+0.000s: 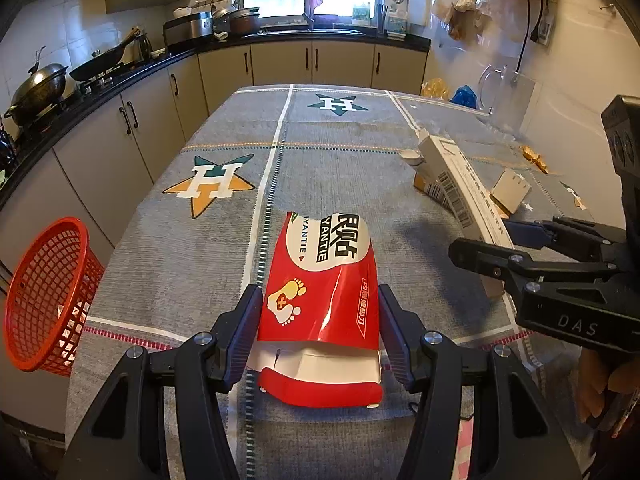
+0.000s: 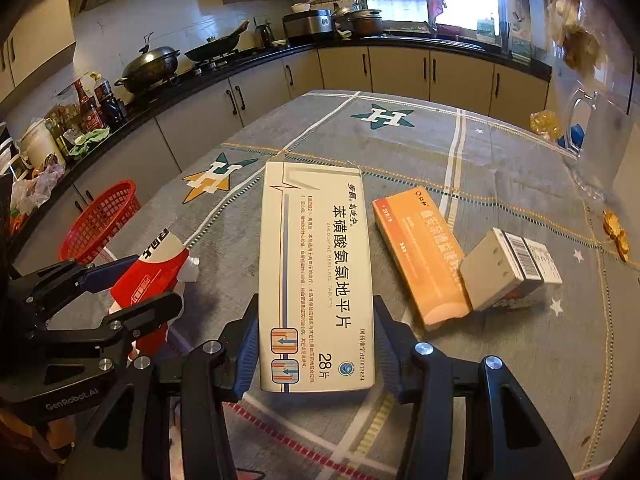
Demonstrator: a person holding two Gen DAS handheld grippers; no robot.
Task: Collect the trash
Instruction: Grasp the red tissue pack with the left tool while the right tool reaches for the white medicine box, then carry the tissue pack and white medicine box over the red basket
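On the cloth-covered worktop [image 1: 224,240], the left tongs [image 1: 320,312] are clamping a red packet [image 1: 324,280] by its two long sides, while the right tongs [image 2: 316,332] are gripping a white medicine box [image 2: 316,272] the same way (both pieces are still lying flat on the cloth). Just right of the white box, an orange box [image 2: 416,256] and a grey box [image 2: 504,268] are lying touching. Off the worktop's left edge, a red basket [image 1: 44,296] is standing.
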